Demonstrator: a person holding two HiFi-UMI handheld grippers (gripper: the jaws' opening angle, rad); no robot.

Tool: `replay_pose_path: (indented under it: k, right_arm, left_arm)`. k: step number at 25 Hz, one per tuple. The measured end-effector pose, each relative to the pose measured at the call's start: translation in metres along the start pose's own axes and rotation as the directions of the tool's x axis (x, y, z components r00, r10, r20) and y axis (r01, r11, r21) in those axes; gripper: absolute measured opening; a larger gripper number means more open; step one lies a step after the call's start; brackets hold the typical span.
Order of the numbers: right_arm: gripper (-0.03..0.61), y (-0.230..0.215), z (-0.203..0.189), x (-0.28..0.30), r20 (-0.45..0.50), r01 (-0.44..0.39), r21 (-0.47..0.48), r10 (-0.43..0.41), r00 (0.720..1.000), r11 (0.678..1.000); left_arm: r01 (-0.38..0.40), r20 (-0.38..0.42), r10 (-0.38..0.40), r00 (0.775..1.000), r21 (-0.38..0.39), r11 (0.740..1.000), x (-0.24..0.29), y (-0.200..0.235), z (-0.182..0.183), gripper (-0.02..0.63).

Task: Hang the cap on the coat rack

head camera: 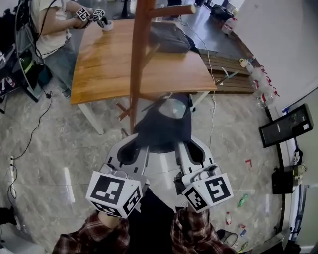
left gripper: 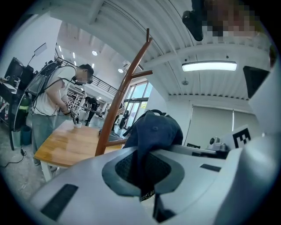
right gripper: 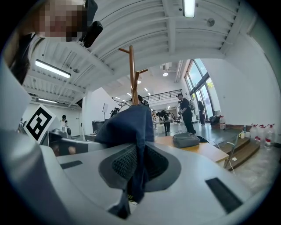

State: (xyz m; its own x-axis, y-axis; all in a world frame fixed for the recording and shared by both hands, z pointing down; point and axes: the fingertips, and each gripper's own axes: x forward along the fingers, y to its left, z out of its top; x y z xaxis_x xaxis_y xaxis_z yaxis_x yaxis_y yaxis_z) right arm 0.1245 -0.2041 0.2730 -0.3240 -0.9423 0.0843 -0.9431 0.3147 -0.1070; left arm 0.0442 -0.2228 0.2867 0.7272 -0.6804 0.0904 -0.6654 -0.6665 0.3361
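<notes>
Both tools carried the dark navy fabric cap [head camera: 164,124] between them, off the floor and on the near side of the orange-brown wooden worktop [head camera: 104,59]. The left tool [head camera: 140,145] pinched one edge of the cloth, pads pressed tight on it. The right tool [head camera: 183,145] pinched the opposite edge likewise. The cap hung stretched left to right across the two.

We noted the tall brown wooden coat rack [head camera: 139,59] standing just beyond, its pole a little left of the cap's middle, so the left tool was nearer. Its top peg [head camera: 171,10] pointed right and, in both gripper views, sat higher than the cap. We judged that a lift and a push forward were needed.

The cap looked soft and slack, with a button on the crown and a paler patch on top.
</notes>
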Motion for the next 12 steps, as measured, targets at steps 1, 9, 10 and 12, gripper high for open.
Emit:
replay_pose_path:
  k: [1, 9, 10, 12]
  right_arm:
    - [0.023, -0.002, -0.003, 0.002, -0.009, -0.008, 0.002, 0.008, 1.0, 1.0]
    - [0.023, -0.024, -0.026, 0.028, -0.09, -0.072, 0.031, 0.074, 0.993, 0.997]
    - [0.023, -0.027, -0.031, 0.031, -0.098, -0.08, 0.036, 0.083, 0.992, 0.996]
    - [0.023, -0.031, -0.039, 0.037, -0.111, -0.097, 0.046, 0.101, 0.989, 0.994]
  left_arm:
    - [-0.01, -0.004, 0.01, 1.0, -0.005, 1.0, 0.001, 0.001, -0.003, 0.02]
    - [-0.098, -0.05, 0.096, 0.994, -0.053, 0.994, 0.023, 0.017, -0.025, 0.02]
    - [-0.109, -0.054, 0.105, 0.993, -0.058, 0.992, 0.026, 0.019, -0.03, 0.02]
    - [-0.129, -0.059, 0.125, 0.99, -0.063, 0.99, 0.03, 0.024, -0.037, 0.02]
